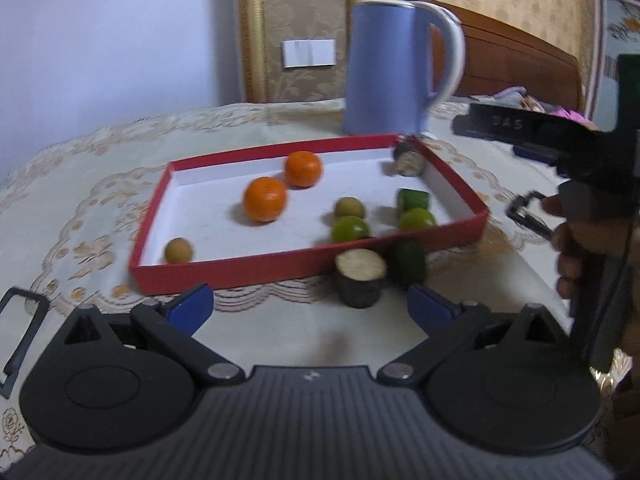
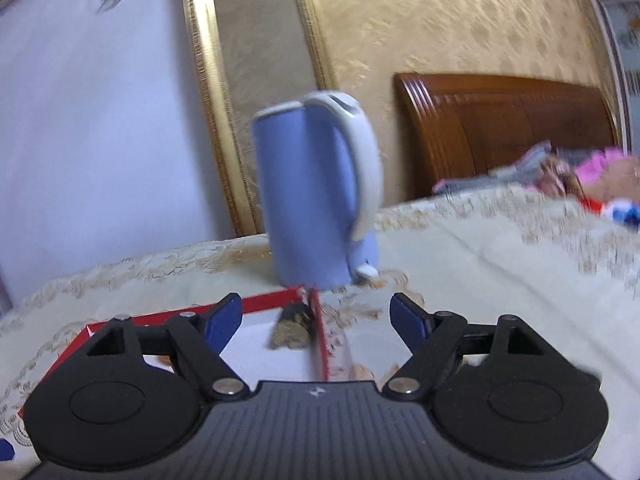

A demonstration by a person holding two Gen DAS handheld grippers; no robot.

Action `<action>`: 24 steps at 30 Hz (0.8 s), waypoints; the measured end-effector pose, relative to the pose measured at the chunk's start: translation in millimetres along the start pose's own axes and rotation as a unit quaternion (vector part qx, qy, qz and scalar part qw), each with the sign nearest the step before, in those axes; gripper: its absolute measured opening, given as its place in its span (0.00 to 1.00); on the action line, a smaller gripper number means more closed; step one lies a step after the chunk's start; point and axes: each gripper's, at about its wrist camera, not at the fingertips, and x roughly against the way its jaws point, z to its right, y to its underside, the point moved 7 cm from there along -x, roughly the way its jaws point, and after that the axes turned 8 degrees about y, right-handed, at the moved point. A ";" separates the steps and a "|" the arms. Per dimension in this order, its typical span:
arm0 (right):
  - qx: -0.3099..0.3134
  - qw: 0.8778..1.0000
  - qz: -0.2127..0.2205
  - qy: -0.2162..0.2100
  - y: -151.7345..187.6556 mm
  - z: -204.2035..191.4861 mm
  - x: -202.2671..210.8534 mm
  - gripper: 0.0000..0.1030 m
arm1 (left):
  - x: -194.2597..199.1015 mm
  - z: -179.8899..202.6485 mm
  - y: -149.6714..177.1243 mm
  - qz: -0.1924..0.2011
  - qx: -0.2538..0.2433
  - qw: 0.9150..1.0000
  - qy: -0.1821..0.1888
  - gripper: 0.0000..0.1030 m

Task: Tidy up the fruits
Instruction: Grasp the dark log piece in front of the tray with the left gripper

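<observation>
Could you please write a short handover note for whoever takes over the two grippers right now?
Left gripper: open, empty, low over the tablecloth in front of the red tray.
Right gripper: open, empty, above the tray's far right corner, facing the blue kettle.
In the tray: two oranges, two limes, two small tan fruits, a green cut piece and a dark cut piece in the far corner.
Left to do: a dark cut stump and a green piece lie on the cloth just outside the tray's near wall.
</observation>
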 end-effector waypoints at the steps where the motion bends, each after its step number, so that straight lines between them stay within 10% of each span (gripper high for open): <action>1: -0.022 1.000 -0.002 -0.009 3.4 5.1 -1.9 0.79 | -1.5 5.0 0.6 0.003 -0.009 1.000 -0.001 0.92; 10: -0.048 0.998 0.003 -0.028 9.6 18.3 2.0 0.79 | -24.2 23.5 1.3 -0.006 -0.005 1.000 0.007 0.79; 24: -0.032 0.998 -0.026 -0.040 19.2 12.9 0.5 0.79 | -55.8 19.7 -5.5 -0.033 0.056 0.998 -0.009 0.29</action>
